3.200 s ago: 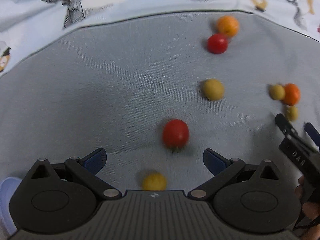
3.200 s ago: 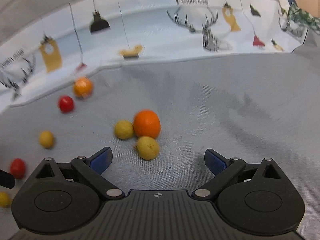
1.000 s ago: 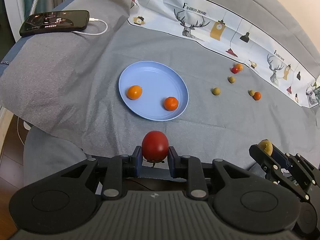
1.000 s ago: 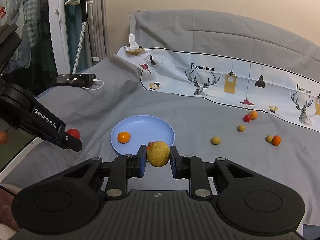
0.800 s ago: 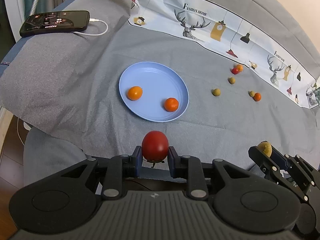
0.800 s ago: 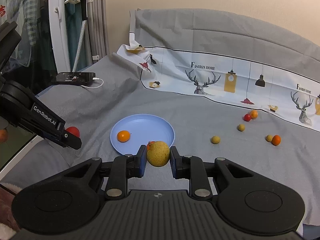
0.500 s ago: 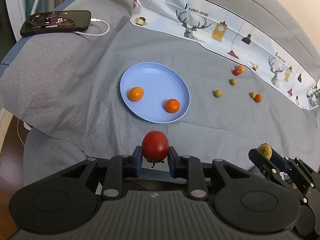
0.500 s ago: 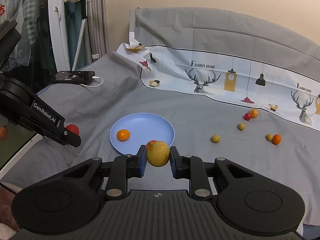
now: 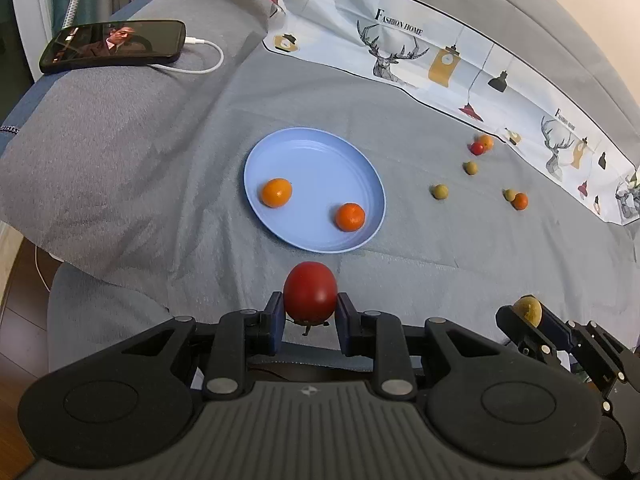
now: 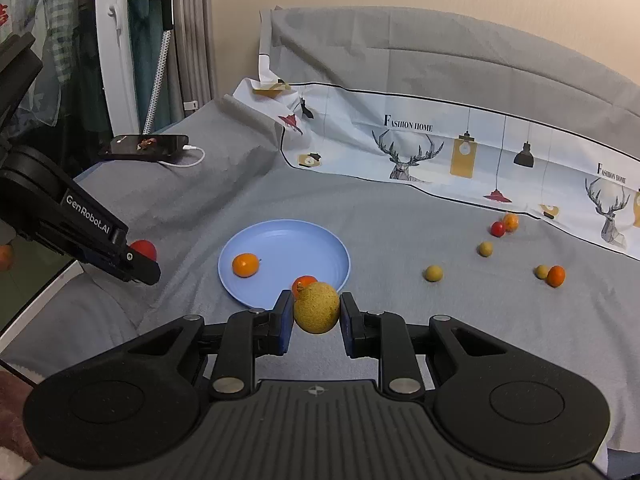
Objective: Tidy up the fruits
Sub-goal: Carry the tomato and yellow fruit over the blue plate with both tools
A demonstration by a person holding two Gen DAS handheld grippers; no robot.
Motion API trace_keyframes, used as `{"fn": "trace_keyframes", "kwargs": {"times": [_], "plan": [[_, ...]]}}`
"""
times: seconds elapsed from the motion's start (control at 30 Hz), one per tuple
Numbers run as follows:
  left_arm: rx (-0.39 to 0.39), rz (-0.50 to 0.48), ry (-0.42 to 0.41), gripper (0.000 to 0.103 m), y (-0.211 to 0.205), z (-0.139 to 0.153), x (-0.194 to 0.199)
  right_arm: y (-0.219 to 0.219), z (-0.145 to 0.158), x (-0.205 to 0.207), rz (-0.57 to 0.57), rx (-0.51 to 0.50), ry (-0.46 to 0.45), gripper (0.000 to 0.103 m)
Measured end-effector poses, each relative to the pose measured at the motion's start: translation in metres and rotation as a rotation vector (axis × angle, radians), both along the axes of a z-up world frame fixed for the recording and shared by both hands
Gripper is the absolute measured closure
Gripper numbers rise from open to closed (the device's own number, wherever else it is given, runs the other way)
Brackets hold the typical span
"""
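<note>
Short of the plate (image 9: 256, 148), left gripper (image 9: 310, 322) clamps a tomato (image 9: 310, 294), right gripper (image 10: 316, 320) a yellow fruit (image 10: 316, 308), both poised for delivery beside 2 oranges.

Right gripper (image 10: 316, 316) clamped on yellow-brown fruit (image 10: 316, 308), near edge of blue plate (image 10: 320, 246). Plate holds two oranges (image 10: 245, 265). Left gripper (image 10: 138, 262) at left, gripping red tomato (image 10: 144, 249). Six small fruits (image 10: 433, 273) scattered right on grey cloth (image 10: 400, 216). Phone (image 10: 144, 146) far left.
</note>
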State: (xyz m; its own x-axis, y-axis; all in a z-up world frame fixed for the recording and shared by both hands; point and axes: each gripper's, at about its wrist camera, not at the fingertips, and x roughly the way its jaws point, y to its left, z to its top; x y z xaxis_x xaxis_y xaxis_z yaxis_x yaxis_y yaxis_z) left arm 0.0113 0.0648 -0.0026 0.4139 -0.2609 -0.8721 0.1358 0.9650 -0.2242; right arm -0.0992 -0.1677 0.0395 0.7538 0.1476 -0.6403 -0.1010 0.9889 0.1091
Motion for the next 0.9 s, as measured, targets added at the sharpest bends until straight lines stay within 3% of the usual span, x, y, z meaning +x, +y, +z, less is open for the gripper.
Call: {"fn": "trace_keyframes", "kwargs": {"times": [0.43, 0.9], "plan": [[0.008, 0.015, 0.023, 0.074, -0.002, -0.012, 0.030, 0.003, -0.012, 0.024, -0.003, 0.001, 0.033, 0.078], [0.043, -0.006, 0.082, 0.074, -0.029, -0.045, 0.090, 0.008, -0.047, 0.090, 0.027, 0.007, 0.082, 0.078]]}}
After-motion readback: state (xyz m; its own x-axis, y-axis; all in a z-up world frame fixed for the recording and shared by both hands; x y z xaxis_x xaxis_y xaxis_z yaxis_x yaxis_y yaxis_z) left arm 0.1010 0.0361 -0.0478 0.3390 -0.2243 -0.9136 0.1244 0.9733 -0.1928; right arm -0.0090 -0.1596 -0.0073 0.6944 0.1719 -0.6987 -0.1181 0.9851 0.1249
